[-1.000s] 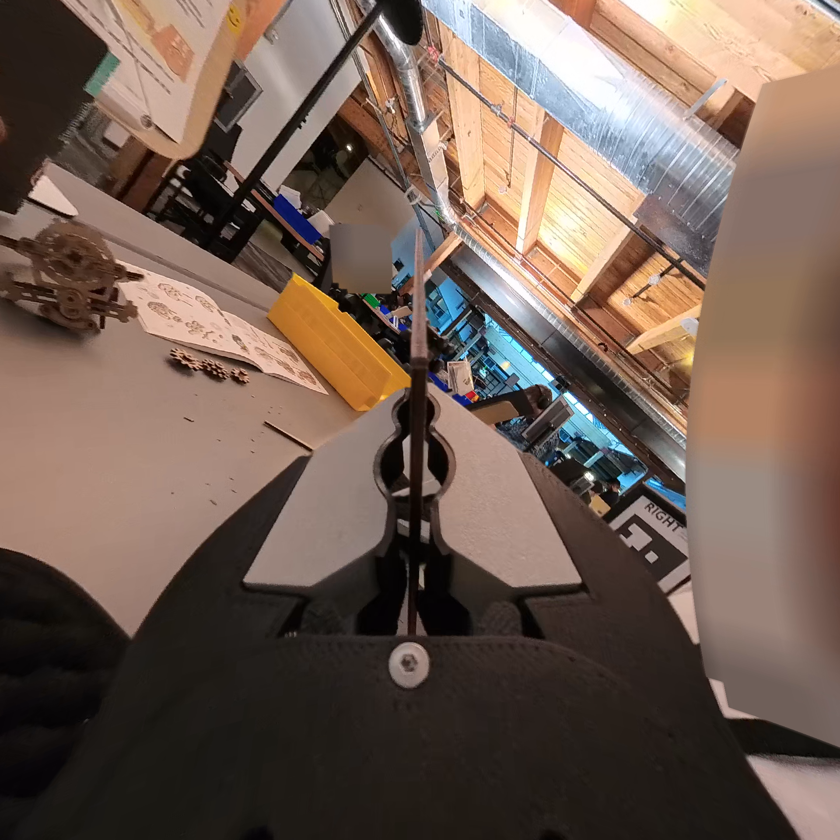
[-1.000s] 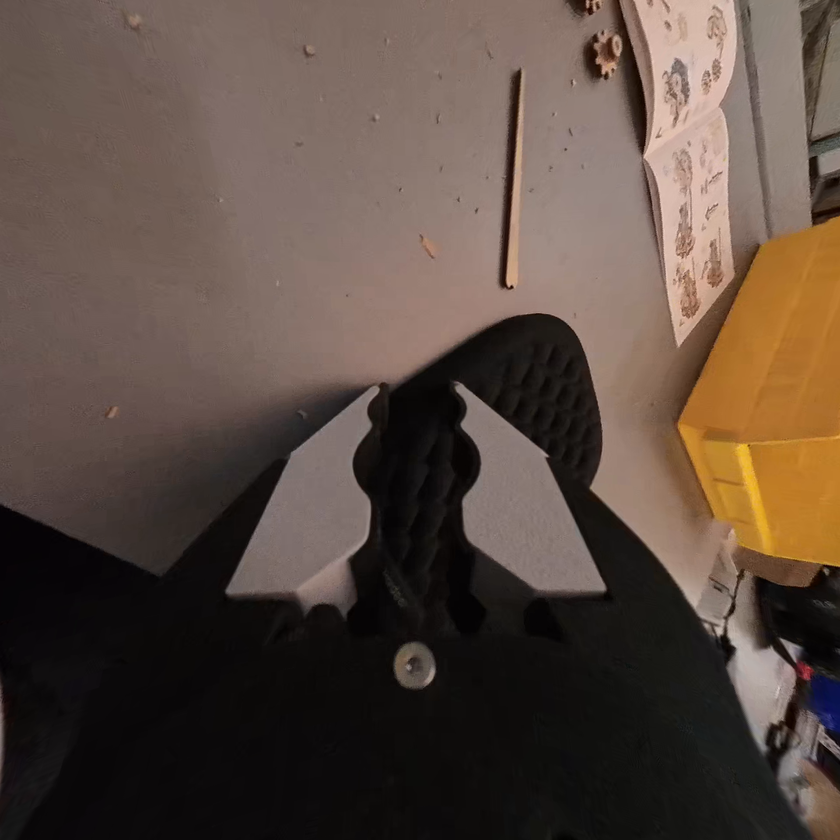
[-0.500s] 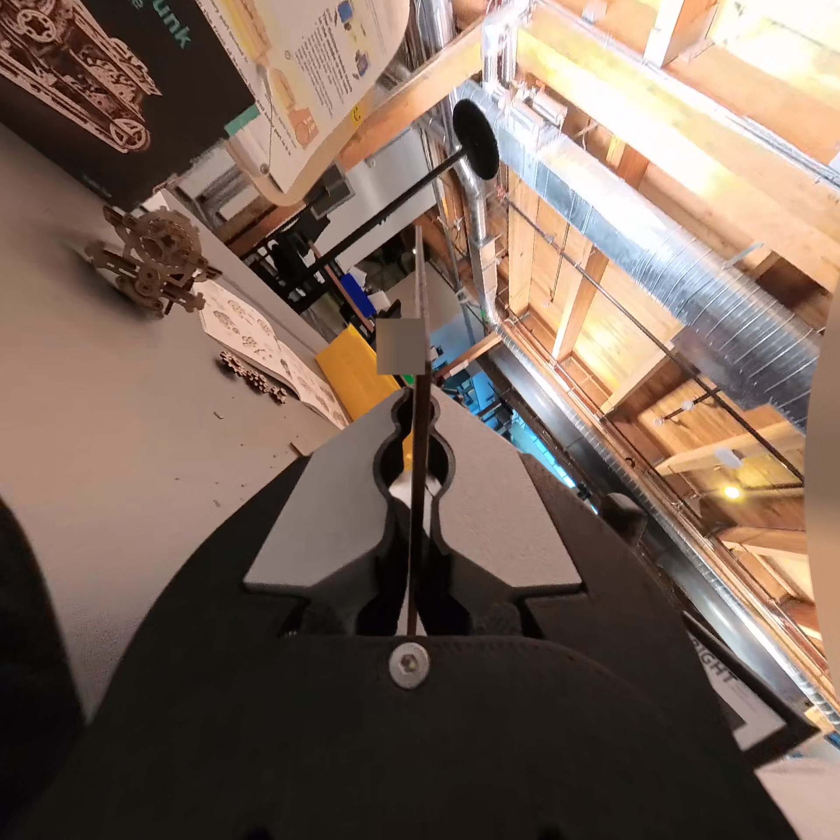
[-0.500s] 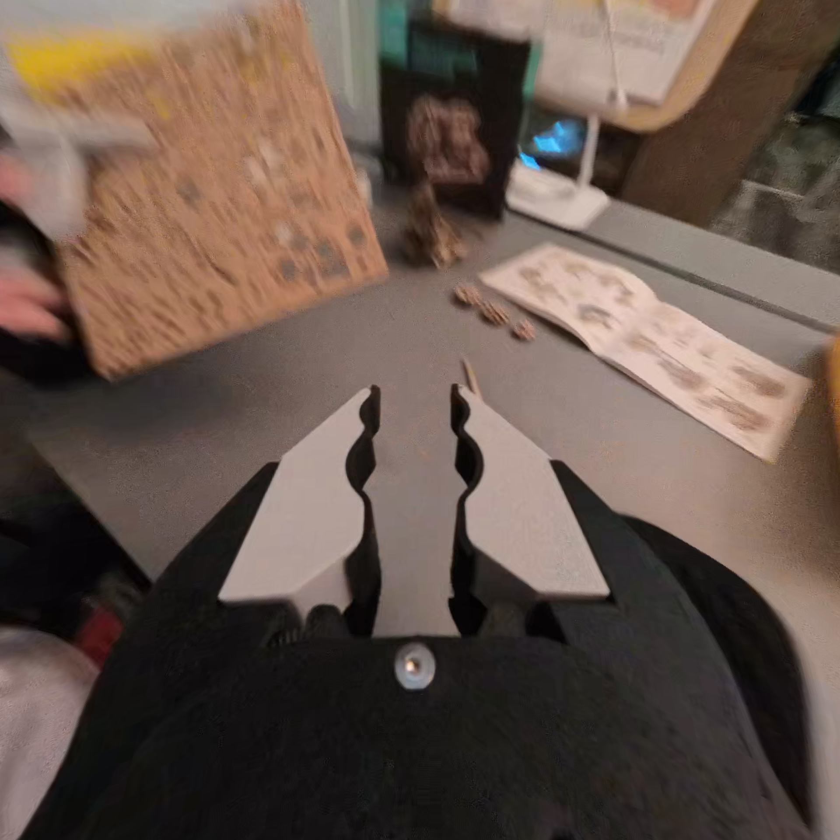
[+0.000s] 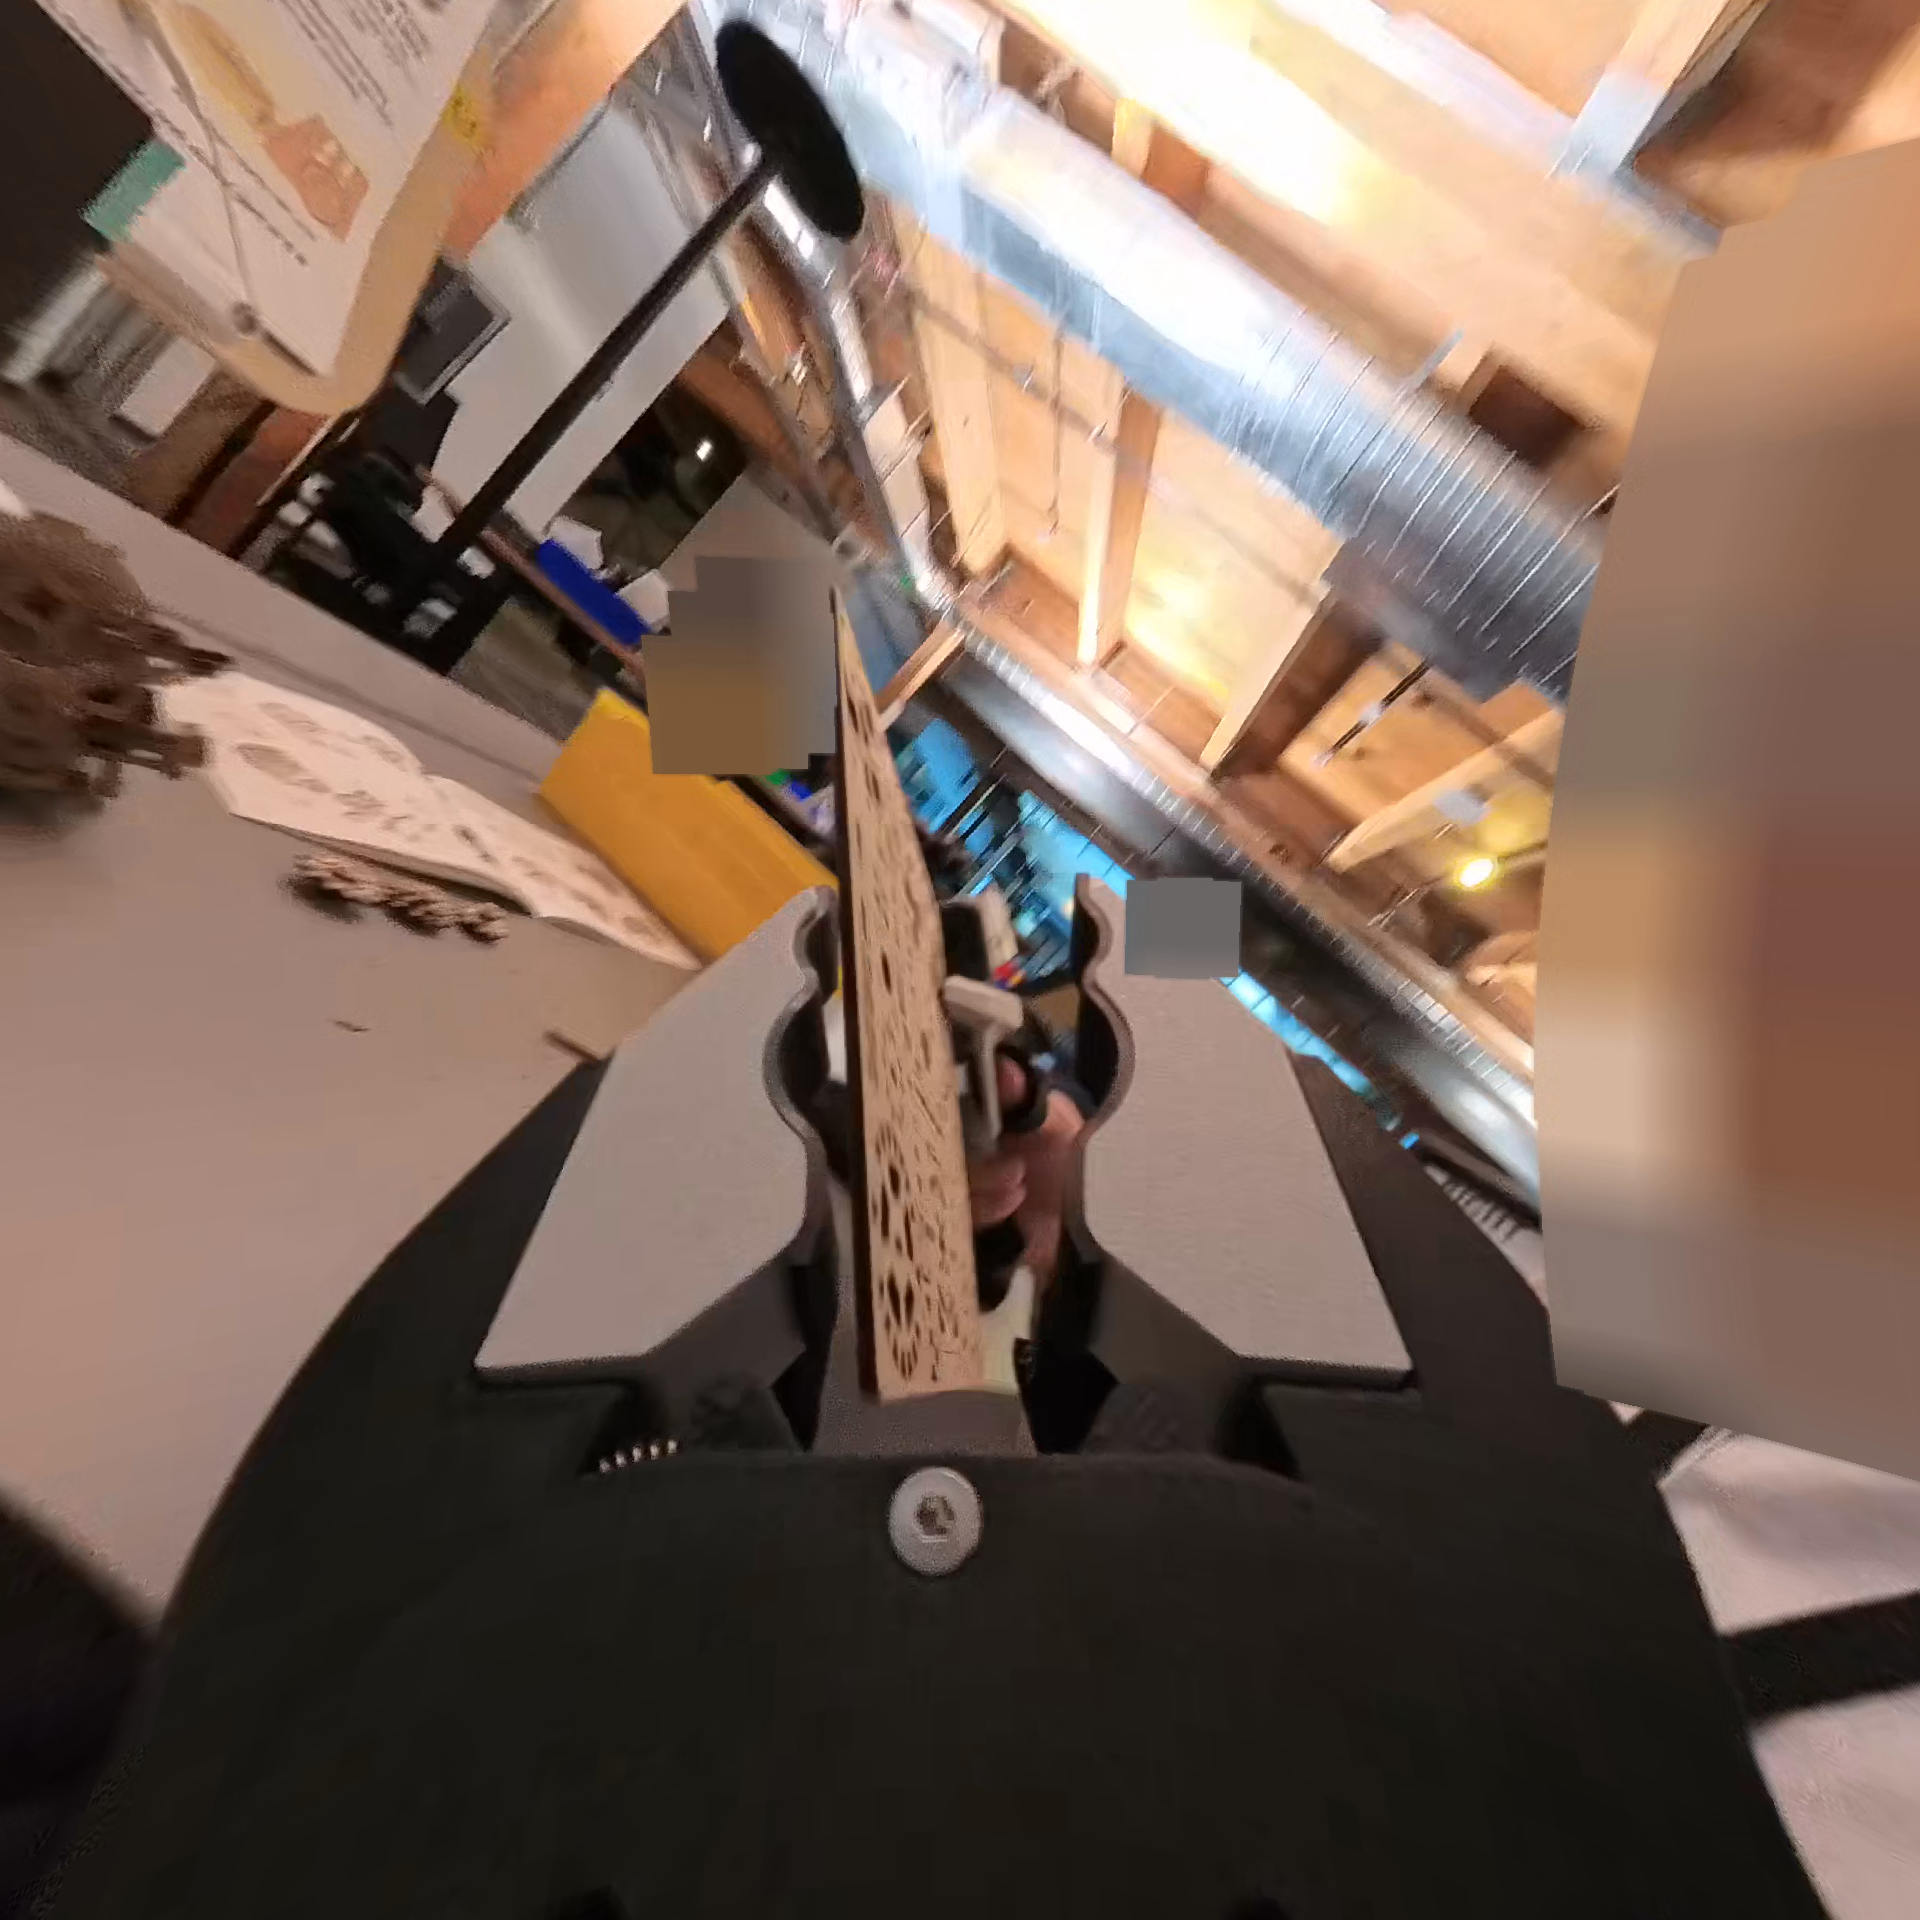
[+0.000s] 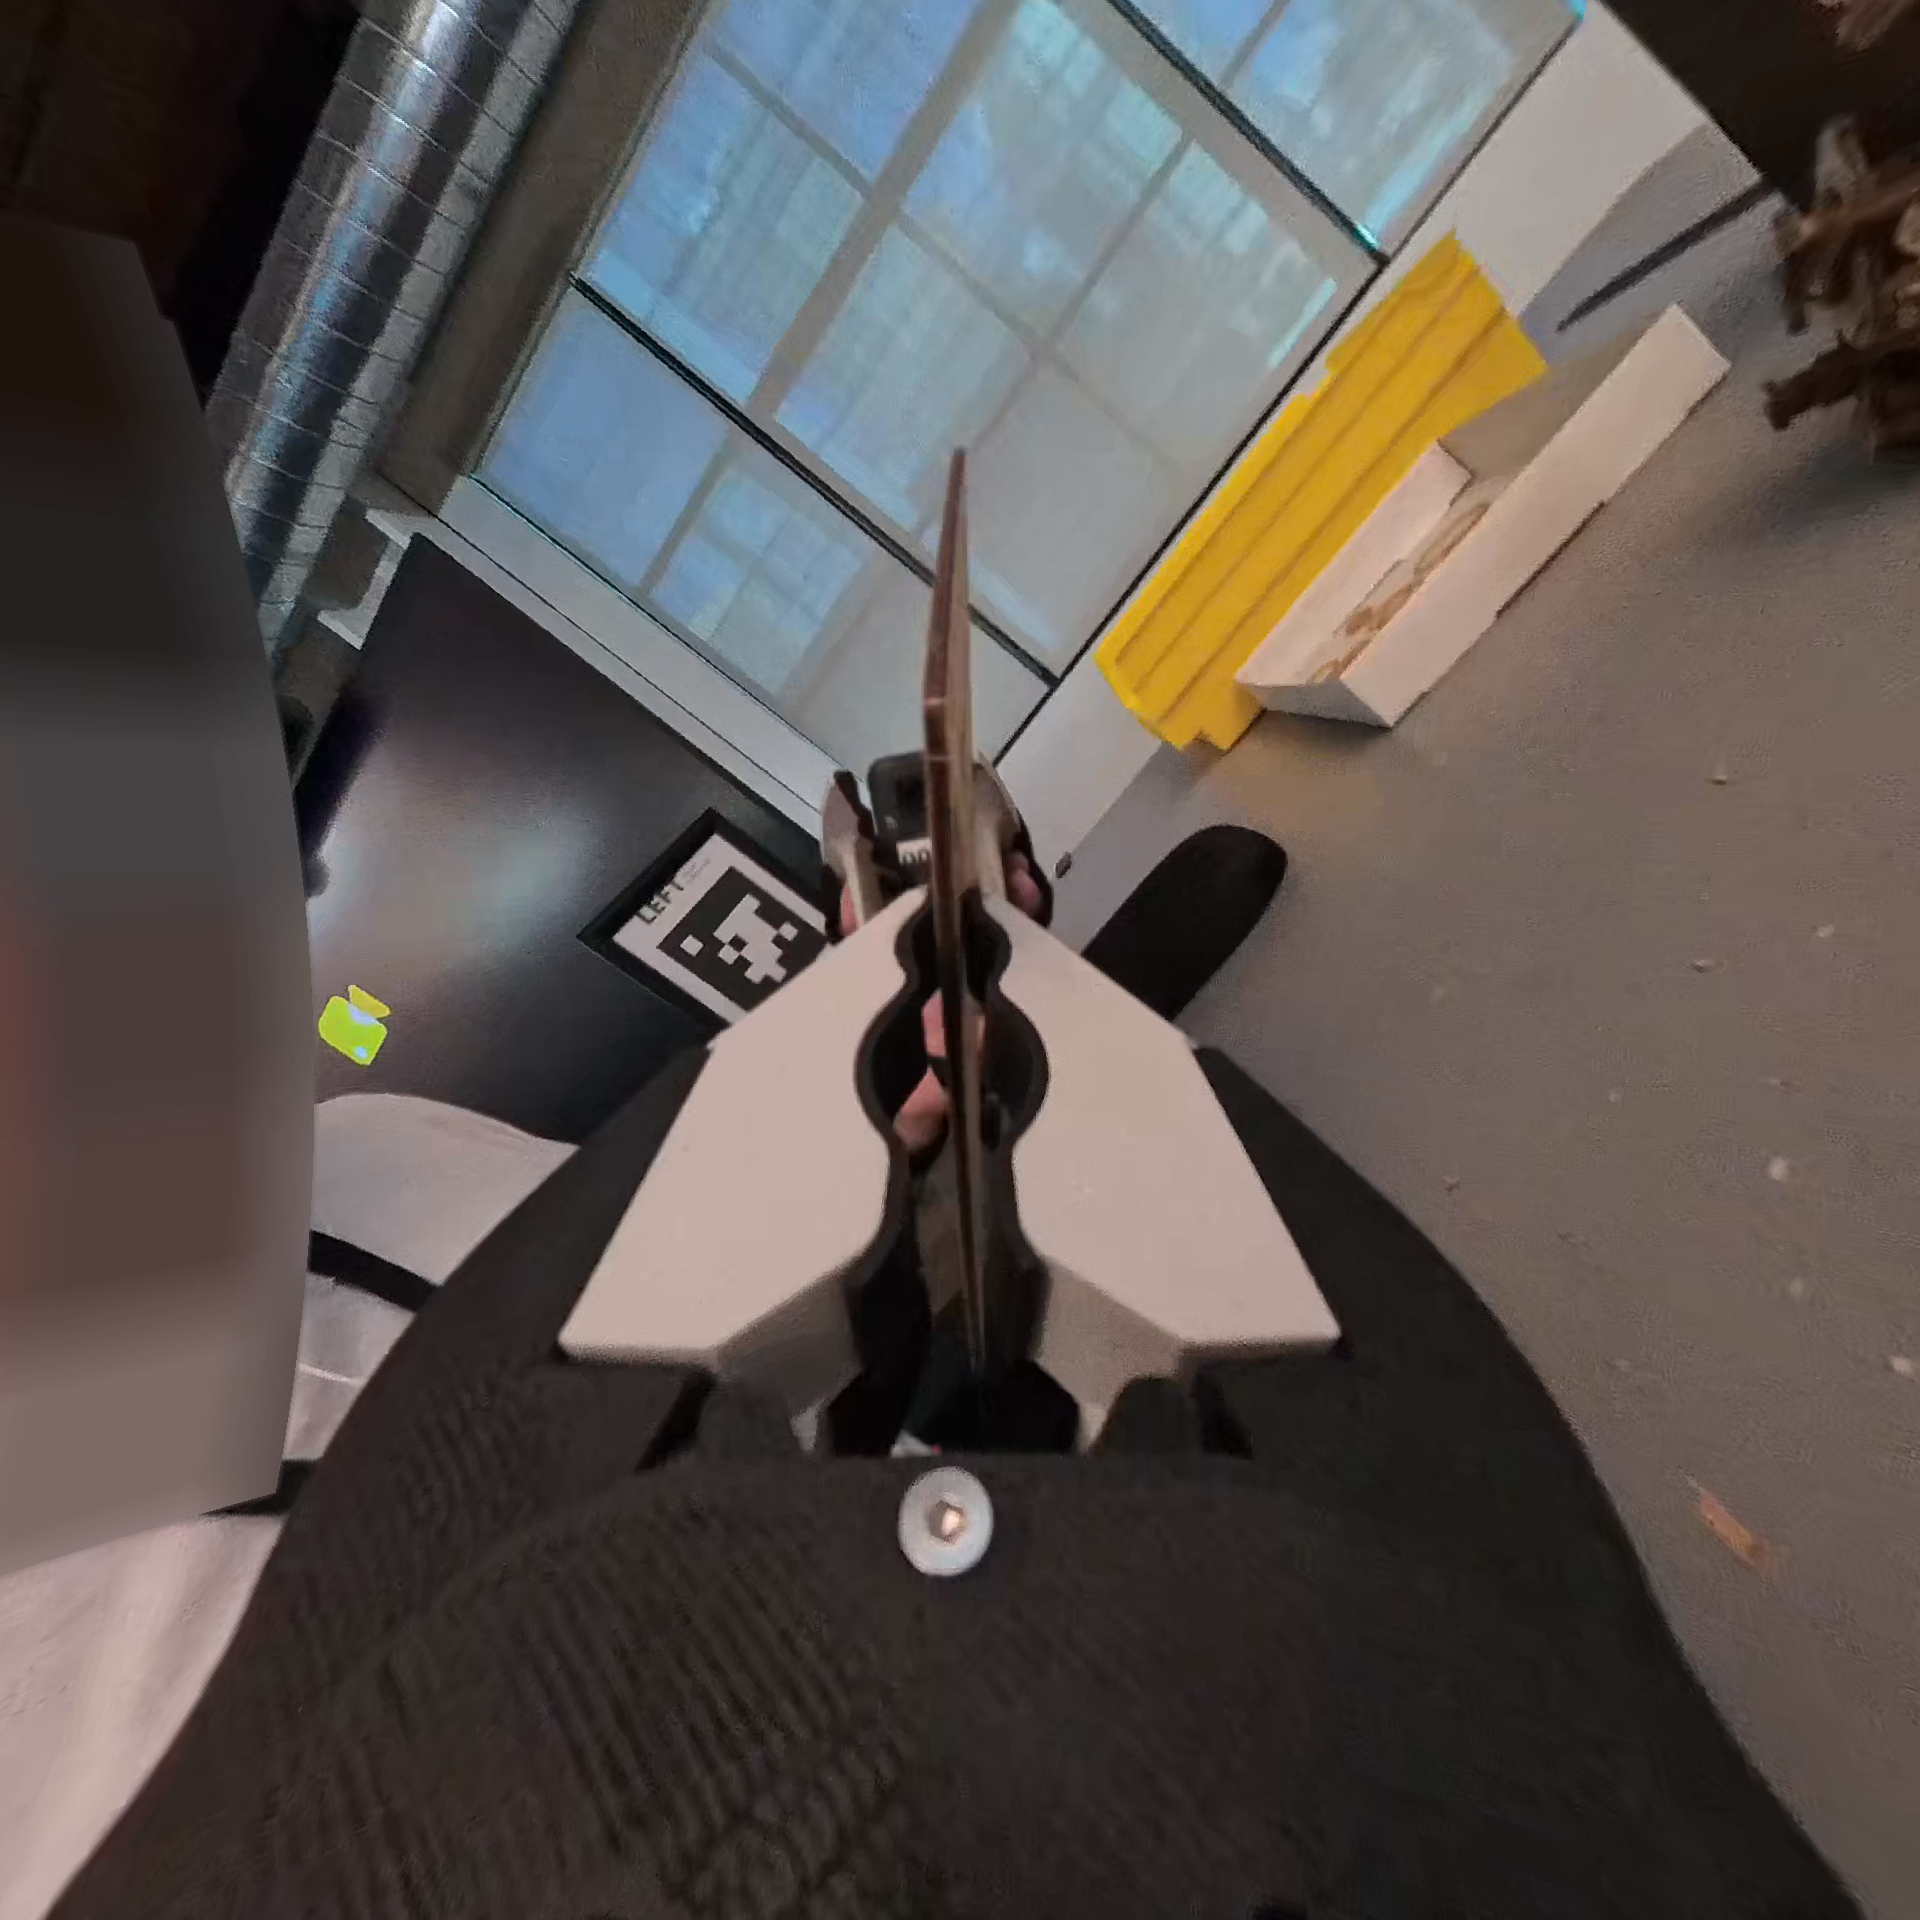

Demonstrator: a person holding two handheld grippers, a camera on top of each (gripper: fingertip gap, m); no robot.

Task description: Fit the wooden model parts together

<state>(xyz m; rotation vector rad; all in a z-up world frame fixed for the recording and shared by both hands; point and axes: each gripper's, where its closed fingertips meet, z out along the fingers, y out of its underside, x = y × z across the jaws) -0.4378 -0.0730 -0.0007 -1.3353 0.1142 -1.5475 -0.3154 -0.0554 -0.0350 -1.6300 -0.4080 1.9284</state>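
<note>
A thin laser-cut wooden parts sheet (image 5: 904,1039) stands upright between the fingers of my left gripper (image 5: 951,904). The jaws are apart and the sheet leans near the left finger. My right gripper (image 6: 951,925) is shut on the same sheet (image 6: 951,644), seen edge-on, and holds it above the grey table (image 6: 1558,935). Each gripper shows behind the sheet in the other's view: the right one in the left wrist view (image 5: 987,1029), the left one in the right wrist view (image 6: 883,821). A partly built wooden model (image 5: 62,675) stands at the far left of the table.
An open instruction booklet (image 5: 416,810) and small loose wooden gears (image 5: 395,904) lie on the table (image 5: 208,1143). A yellow bin (image 5: 675,821) stands at its far edge. The right wrist view shows the yellow bin (image 6: 1330,499) and a white box (image 6: 1475,540).
My left gripper, shut on the sheet before, now has its jaws apart. My right gripper was open over the table; it swung up and closed on the sheet.
</note>
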